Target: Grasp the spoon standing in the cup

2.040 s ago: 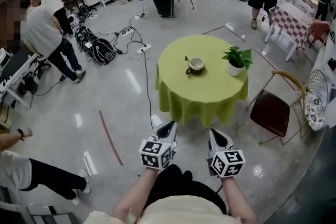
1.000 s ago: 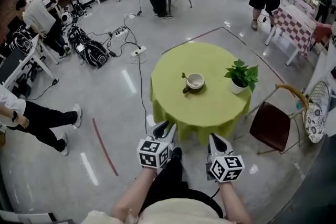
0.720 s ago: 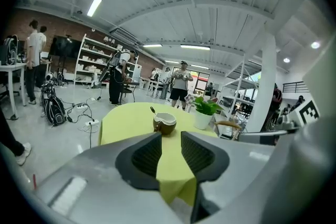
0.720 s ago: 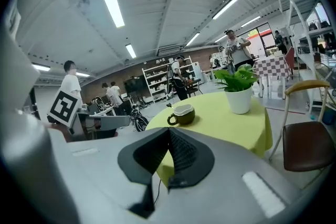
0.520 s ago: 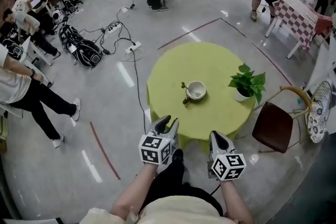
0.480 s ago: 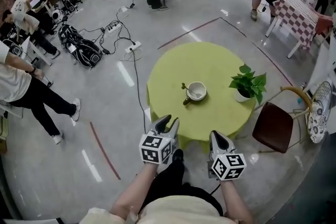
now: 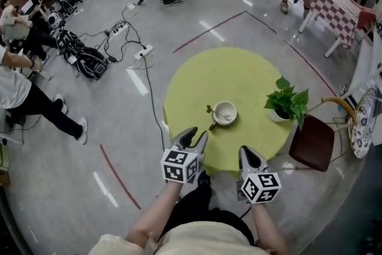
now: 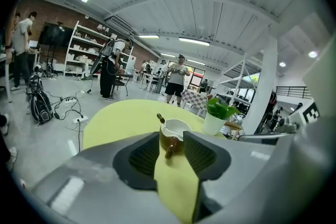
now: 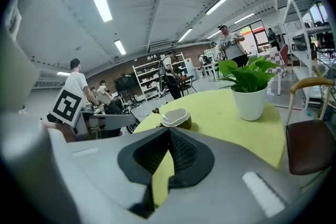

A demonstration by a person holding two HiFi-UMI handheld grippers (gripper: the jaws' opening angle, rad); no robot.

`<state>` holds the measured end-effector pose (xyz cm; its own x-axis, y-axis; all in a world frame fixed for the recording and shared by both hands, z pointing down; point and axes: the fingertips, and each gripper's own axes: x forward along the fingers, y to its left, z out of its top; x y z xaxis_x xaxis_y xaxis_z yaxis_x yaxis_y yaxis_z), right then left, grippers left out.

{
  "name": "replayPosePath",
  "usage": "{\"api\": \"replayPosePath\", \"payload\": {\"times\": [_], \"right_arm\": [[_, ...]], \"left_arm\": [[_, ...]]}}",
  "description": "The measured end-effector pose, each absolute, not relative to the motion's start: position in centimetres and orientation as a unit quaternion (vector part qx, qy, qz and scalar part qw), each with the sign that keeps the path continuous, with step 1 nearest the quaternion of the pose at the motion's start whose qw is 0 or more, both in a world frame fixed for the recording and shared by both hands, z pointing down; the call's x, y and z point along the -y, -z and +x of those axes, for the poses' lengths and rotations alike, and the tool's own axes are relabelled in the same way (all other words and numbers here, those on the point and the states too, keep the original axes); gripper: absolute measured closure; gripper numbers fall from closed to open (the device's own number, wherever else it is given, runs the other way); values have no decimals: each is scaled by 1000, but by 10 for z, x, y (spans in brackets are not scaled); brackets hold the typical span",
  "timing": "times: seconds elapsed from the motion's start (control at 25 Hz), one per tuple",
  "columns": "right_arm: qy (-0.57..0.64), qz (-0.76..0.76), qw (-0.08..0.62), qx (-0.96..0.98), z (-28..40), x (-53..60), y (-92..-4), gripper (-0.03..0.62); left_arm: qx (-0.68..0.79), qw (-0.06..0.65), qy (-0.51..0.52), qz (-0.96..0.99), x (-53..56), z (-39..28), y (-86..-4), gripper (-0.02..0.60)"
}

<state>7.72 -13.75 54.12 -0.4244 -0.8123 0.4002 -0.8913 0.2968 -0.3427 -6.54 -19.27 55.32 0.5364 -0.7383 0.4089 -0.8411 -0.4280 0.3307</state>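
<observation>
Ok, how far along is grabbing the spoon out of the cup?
Done: nothing grasped yet; the spoon sits untouched in the cup on the green table. In hand: the left hand-held gripper, jaws opening and empty, points at the cup from the table's near edge. Left: reach in, close on the spoon.

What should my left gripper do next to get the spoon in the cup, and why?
Probably move the left gripper forward toward the spoon: its jaws are opening with nothing between them, and the cup sits well ahead.
</observation>
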Motion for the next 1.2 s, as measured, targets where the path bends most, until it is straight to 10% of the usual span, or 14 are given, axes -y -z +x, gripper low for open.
{"api": "replayPosePath", "payload": {"times": [1.2], "right_arm": [[-291, 549, 88, 779, 93, 209, -554, 592]], "left_arm": [[453, 315, -113, 827, 278, -33, -587, 416]]}}
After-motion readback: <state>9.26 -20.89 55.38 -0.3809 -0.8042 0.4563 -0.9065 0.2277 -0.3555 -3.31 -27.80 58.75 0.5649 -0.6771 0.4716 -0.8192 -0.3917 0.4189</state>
